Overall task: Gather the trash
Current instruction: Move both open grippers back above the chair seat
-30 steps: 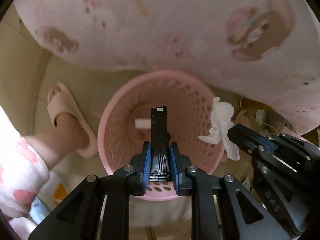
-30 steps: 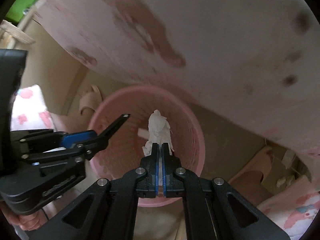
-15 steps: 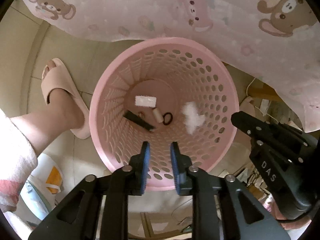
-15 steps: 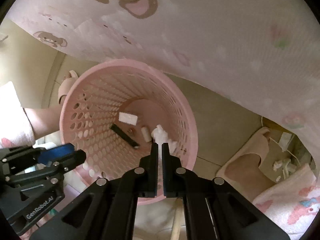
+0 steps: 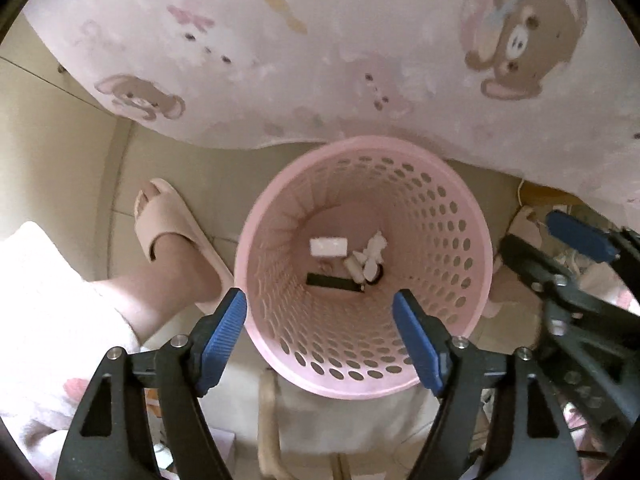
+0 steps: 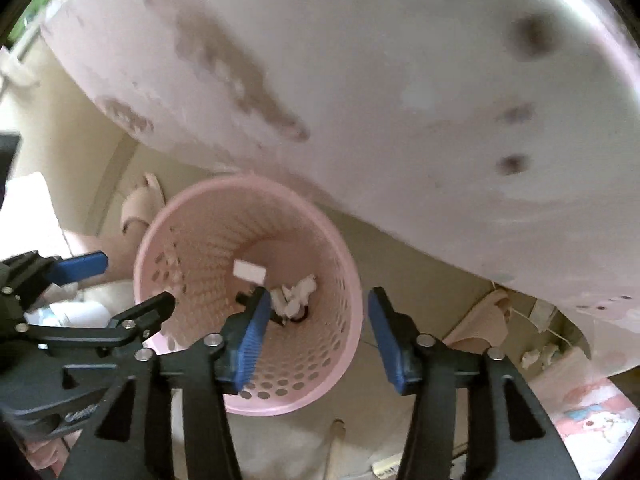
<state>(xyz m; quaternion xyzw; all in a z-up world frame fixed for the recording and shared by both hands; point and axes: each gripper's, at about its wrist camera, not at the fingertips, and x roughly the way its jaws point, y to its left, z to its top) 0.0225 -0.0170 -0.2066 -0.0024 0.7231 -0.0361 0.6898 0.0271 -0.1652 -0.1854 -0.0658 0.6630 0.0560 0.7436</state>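
Note:
A pink perforated basket [image 5: 460, 216] stands on the floor below both grippers; it also shows in the right wrist view [image 6: 344, 344]. On its bottom lie a black strip [image 5: 332, 281], a crumpled white tissue [image 5: 374, 250], a white rectangular piece [image 5: 328, 247] and small bits. In the right wrist view I see the tissue [image 6: 302, 290] and the white piece [image 6: 250, 271]. My left gripper [image 5: 320, 336] is open and empty above the near rim. My right gripper [image 6: 316, 340] is open and empty above the basket, and shows at the right of the left wrist view [image 5: 560, 252].
A pink bear-print cloth [image 5: 320, 48] hangs over the far side of the basket. A person's foot in a beige slipper [image 5: 168, 224] stands left of the basket. Clutter and a second slipper [image 6: 480, 324] lie on the floor to the right.
Both grippers let go: the black strip left the left gripper and the tissue left the right gripper, and both now lie in the basket. Both grippers' jaws have opened wide.

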